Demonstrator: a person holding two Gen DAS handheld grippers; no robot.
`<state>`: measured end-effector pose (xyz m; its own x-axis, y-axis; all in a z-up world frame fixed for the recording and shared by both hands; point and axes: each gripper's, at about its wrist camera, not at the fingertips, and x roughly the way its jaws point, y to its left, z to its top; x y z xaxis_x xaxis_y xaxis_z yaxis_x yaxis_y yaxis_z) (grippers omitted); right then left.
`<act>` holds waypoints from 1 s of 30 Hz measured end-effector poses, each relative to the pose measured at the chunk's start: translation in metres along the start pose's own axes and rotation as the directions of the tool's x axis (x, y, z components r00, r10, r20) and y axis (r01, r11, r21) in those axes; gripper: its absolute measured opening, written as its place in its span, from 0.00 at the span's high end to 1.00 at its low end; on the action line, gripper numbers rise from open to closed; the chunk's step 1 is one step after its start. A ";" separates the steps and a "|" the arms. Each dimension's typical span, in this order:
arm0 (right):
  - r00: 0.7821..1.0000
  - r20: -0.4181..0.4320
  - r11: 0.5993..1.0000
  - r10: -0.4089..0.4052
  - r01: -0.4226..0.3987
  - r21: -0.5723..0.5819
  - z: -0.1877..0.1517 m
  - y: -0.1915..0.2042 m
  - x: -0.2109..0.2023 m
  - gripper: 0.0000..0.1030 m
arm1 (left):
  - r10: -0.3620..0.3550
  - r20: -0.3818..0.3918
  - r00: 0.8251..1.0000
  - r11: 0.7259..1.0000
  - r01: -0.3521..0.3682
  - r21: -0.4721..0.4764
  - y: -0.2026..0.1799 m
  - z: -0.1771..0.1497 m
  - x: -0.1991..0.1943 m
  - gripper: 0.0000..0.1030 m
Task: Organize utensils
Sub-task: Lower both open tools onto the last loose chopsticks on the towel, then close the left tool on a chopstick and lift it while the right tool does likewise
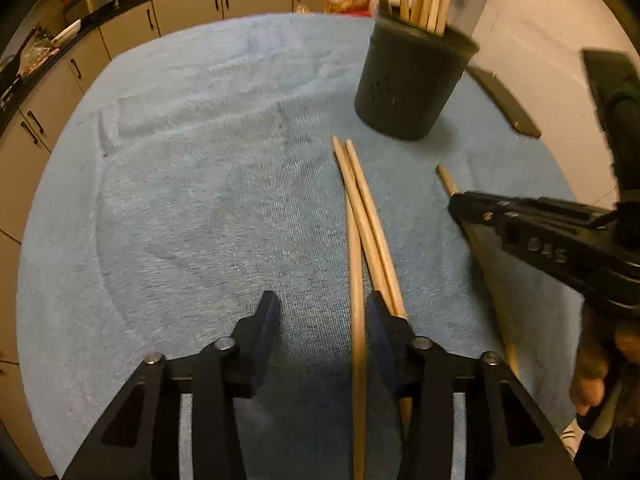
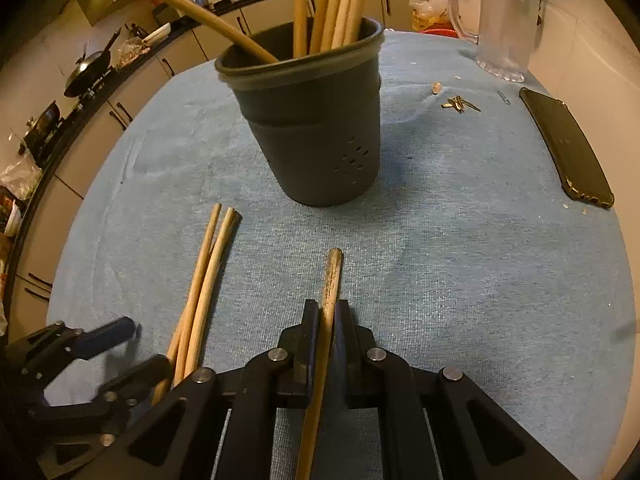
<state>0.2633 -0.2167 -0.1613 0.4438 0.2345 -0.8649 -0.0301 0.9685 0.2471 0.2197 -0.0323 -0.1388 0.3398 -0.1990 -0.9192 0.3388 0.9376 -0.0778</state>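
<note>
A dark grey utensil cup (image 1: 412, 80) (image 2: 316, 132) stands on the blue towel and holds several wooden sticks. Three wooden chopsticks (image 1: 366, 224) (image 2: 204, 280) lie loose on the towel in front of it. My left gripper (image 1: 320, 320) is open, low over the towel; one loose chopstick runs between its fingers, close to the right finger (image 1: 384, 320). My right gripper (image 2: 326, 320) is shut on a single wooden chopstick (image 2: 332, 280) that points toward the cup. In the left wrist view the right gripper (image 1: 460, 204) comes in from the right with that chopstick (image 1: 446, 178).
A black phone (image 2: 568, 148) (image 1: 504, 104) lies on the towel at the right. A clear glass pitcher (image 2: 500, 20) stands at the back right, with small metal bits (image 2: 460, 104) near it. Kitchen cabinets and a counter (image 1: 120, 24) curve behind the table.
</note>
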 end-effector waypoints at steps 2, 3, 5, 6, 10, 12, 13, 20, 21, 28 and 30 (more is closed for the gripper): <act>1.000 0.002 1.000 0.008 -0.008 0.003 0.000 -0.003 -0.001 0.90 | 0.016 -0.002 1.000 0.999 -0.016 0.033 -0.006 0.005 0.003 0.56; 1.000 0.003 1.000 0.013 -0.013 0.004 0.001 -0.007 -0.003 0.90 | 0.026 -0.007 1.000 0.998 -0.026 0.049 -0.008 0.007 0.005 0.56; 1.000 0.005 1.000 0.017 -0.017 0.006 -0.001 -0.014 -0.005 0.90 | 0.049 -0.013 0.999 0.996 -0.048 0.072 -0.013 0.017 0.010 0.56; 1.000 0.005 1.000 0.016 -0.016 0.002 -0.001 -0.015 -0.005 0.89 | 0.057 -0.023 0.998 0.995 -0.055 0.084 -0.015 0.024 0.013 0.56; 1.000 0.000 1.000 0.011 -0.011 -0.007 0.000 -0.011 -0.005 0.89 | 0.071 -0.044 0.996 0.994 -0.067 0.087 -0.015 0.049 0.024 0.54; 1.000 -0.007 1.000 0.006 -0.006 -0.016 0.002 -0.009 -0.005 0.89 | 0.074 -0.036 0.997 0.995 -0.071 0.075 -0.013 0.059 0.028 0.56; 1.000 -0.010 1.000 0.000 0.000 -0.021 0.003 -0.002 -0.002 0.89 | 0.078 -0.029 0.997 0.995 -0.076 0.072 -0.013 0.064 0.030 0.56; 0.998 -0.027 0.994 -0.054 0.051 -0.098 0.012 0.022 0.011 0.90 | 0.113 0.004 0.994 0.991 -0.113 0.067 -0.015 0.086 0.038 0.82; 0.998 -0.022 0.993 -0.061 0.058 -0.104 0.012 0.024 0.011 0.90 | 0.112 0.001 0.994 0.991 -0.111 0.068 -0.016 0.089 0.039 0.91; 0.982 0.138 0.989 0.132 -0.141 0.052 -0.005 -0.007 -0.030 0.92 | 0.038 0.133 0.990 0.998 -0.031 -0.056 0.000 0.068 -0.019 0.93; 0.971 0.220 0.991 0.092 -0.111 0.076 -0.014 -0.015 -0.058 0.92 | 0.032 0.203 0.979 0.995 -0.013 -0.096 0.009 0.054 -0.053 0.93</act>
<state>0.2249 -0.2434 -0.1206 0.6254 0.2986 -0.7209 -0.0112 0.9272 0.3743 0.2520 -0.0291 -0.0695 0.5216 -0.2226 -0.8236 0.2486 0.9631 -0.1028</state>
